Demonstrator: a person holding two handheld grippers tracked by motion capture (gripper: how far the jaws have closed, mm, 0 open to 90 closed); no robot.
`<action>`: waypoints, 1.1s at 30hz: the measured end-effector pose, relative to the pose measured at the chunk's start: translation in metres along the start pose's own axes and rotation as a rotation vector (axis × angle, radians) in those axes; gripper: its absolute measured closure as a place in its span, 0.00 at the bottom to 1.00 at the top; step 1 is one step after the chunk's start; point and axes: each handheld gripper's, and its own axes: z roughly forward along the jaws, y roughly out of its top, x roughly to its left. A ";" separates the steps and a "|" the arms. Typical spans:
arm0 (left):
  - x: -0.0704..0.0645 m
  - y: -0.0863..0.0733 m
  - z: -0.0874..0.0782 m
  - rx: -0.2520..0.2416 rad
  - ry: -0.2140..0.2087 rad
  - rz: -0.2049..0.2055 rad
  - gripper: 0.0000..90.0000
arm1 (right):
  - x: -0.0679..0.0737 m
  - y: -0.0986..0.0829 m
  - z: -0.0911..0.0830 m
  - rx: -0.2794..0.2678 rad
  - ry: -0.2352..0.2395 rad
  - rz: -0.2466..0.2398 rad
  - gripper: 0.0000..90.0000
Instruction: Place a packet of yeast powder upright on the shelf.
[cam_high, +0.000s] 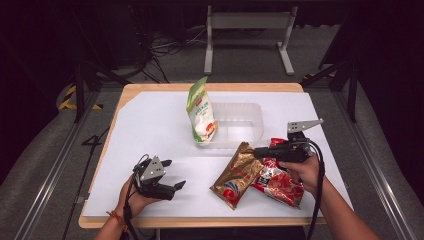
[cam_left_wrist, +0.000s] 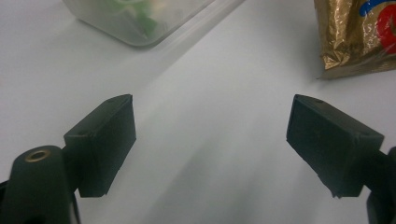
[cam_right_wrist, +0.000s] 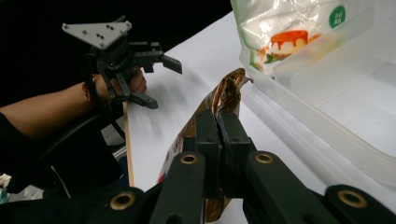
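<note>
Right tongs (cam_high: 256, 151) pinch the gold snack bag (cam_high: 236, 175).
Left tongs (cam_high: 173, 174) gape empty, well apart from it.

So we've got a table (cam_high: 150, 89) with a sheet (cam_high: 150, 130) laid over most of it. Toward the back middle sits a tub (cam_high: 250, 116), and a pouch (cam_high: 201, 112) stands upright in its left end. Just in front of the tub lie two packets side by side, one snack bag (cam_high: 237, 175) on the left and a noodle pack (cam_high: 278, 181) on the right, touching or overlapping. Behind the table, on the floor, we see a metal stand (cam_high: 248, 22).
</note>
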 end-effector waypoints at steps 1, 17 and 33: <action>0.000 0.000 0.000 -0.004 0.012 0.000 0.18 | 0.001 0.001 -0.001 -0.008 0.000 -0.001 0.98; 0.004 0.000 -0.007 -0.042 0.058 -0.025 0.18 | 0.029 0.020 -0.023 -0.122 -0.093 -0.123 0.99; 0.007 -0.001 -0.009 -0.047 0.063 -0.037 0.18 | 0.042 0.039 -0.019 -0.168 -0.180 -0.180 0.99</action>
